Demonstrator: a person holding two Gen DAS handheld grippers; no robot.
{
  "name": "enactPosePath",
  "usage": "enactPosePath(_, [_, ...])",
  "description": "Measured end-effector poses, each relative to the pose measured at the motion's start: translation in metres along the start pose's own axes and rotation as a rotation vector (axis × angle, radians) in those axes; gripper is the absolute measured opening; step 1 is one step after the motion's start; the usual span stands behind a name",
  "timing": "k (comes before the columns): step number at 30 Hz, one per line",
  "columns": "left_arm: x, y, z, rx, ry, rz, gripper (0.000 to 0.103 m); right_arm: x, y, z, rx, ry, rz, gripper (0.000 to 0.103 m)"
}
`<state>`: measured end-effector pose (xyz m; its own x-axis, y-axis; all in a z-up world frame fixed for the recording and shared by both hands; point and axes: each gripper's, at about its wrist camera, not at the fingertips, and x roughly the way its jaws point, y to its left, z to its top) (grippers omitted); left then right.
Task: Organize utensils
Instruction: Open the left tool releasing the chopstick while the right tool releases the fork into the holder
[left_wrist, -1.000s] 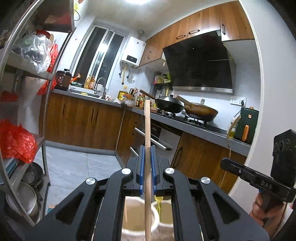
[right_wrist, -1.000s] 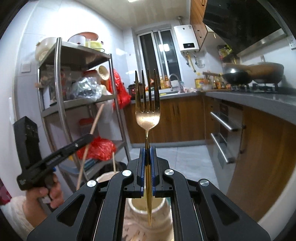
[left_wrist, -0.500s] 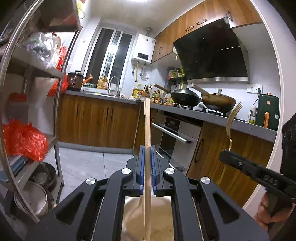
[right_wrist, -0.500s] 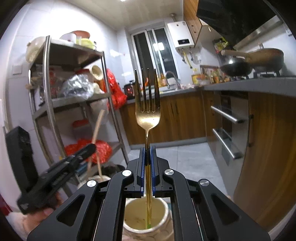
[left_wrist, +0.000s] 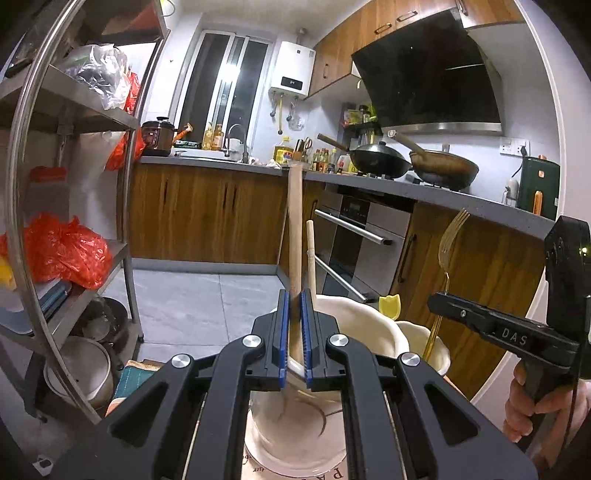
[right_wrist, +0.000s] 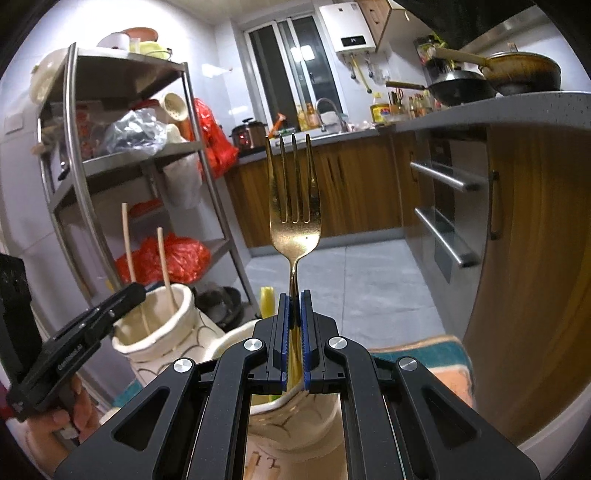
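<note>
The left gripper (left_wrist: 294, 332) is clamping a wooden chopstick (left_wrist: 295, 225) between its blue pads, jaws closed on the stick. The chopstick is standing nearly upright, its lower end reaching down into the cream ceramic holder (left_wrist: 354, 317) directly below the jaws. A second chopstick (left_wrist: 311, 254) is leaning inside the same holder, just beside the gripped one. In the right wrist view both sticks are showing above the holder's rim (right_wrist: 155, 332).

The right gripper (right_wrist: 294, 332) is gripping a gold fork (right_wrist: 294, 218) by its handle, jaws closed on it, tines pointing up. The fork's handle is running down into a second cream holder (right_wrist: 295, 417) marked with thin curved lines, which is sitting just beside the first one. A yellow utensil (right_wrist: 266, 301) is standing in this second holder, just left of the fork handle.

A hand (left_wrist: 535, 410) is wrapping around the right gripper's grip at the right edge of the left wrist view.

A folded towel (right_wrist: 424, 365) is lying to the right of the holders. A metal shelf rack (right_wrist: 122, 147) carrying red bags is standing to the left, and wooden cabinets (left_wrist: 207, 210) are running along the far wall under a grey counter.
</note>
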<state>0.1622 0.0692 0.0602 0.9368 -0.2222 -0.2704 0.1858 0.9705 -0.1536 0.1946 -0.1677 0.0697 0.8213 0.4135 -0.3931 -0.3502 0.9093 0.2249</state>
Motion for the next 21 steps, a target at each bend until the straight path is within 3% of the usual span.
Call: enactPosePath(21, [-0.004, -0.004, 0.012, 0.060, 0.011, 0.057, 0.007, 0.007, -0.006, 0.000, 0.004, 0.023, -0.033, 0.011])
